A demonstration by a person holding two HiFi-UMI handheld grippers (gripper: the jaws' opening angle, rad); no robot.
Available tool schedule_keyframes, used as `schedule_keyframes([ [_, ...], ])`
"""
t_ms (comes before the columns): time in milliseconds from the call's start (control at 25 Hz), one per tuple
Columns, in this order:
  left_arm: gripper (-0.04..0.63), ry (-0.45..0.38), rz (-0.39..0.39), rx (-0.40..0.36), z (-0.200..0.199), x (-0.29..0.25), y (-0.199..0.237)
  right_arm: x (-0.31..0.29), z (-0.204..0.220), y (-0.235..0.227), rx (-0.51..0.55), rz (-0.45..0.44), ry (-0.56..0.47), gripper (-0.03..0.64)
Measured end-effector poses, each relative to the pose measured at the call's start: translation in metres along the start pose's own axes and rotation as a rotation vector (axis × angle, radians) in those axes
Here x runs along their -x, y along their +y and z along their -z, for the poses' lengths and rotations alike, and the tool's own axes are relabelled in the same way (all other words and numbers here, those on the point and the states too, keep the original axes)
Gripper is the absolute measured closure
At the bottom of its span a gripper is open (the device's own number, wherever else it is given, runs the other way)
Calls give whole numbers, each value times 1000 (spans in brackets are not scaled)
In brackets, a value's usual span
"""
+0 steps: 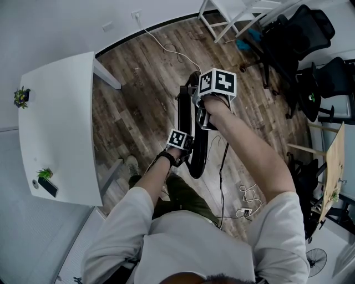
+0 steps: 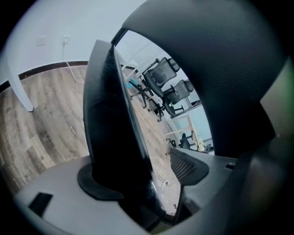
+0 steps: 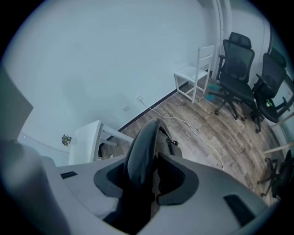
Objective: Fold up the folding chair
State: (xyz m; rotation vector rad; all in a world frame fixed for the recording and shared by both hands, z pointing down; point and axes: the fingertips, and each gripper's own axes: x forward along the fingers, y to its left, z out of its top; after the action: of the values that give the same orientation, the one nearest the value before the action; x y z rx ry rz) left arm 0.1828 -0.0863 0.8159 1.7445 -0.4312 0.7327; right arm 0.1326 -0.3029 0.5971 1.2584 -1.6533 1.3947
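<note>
Underfoot, the wooden floor [image 1: 144,83] fills most of what you see from your head. A white tabletop [image 1: 61,122] stands along its left side. At the far right, a cluster of black office chairs [image 1: 299,33] sits near a white chair [image 1: 233,11] by the wall.

The black folding chair [image 1: 195,163] stands on the floor straight in front of you. From above you see it edge-on, with its panels drawn close together, well apart from the tabletop.

Your right tongs [image 3: 147,176] reach down over the chair's upper end. They straddle its rounded rim, and a thin sliver of floor shows between the rim and one pad, so they sit loosely around it rather than pinching it.

Your left tongs [image 2: 142,176] are lower on the chair, nearer your body. They are spread, with a thin dark panel edge standing between them. That edge lies against the one pad, while the ribbed pad [image 2: 186,166] on the other side is clear of it, with floor visible in the gap.

A pale cable [image 1: 166,47] trails across the floor from the wall. Two small green plants [image 1: 21,97] [image 1: 45,173] sit on the tabletop, one towards each end.
</note>
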Motion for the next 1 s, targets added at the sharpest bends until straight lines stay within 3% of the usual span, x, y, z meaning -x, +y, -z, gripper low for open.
schedule_keyframes([
  [320, 261, -3, -16, -19, 2, -1, 3, 0, 1, 1, -26, -47, -1, 428],
  [480, 279, -2, -30, -17, 3, 0, 6, 1, 0, 4, -7, -103, 10, 374],
  [640, 281, -6, -37, -22, 2, 1, 10, -1, 2, 4, 15, -122, 44, 397],
  [1000, 261, -21, 3, 21, 3, 9, 13, -2, 3, 4, 103, -72, 84, 428],
])
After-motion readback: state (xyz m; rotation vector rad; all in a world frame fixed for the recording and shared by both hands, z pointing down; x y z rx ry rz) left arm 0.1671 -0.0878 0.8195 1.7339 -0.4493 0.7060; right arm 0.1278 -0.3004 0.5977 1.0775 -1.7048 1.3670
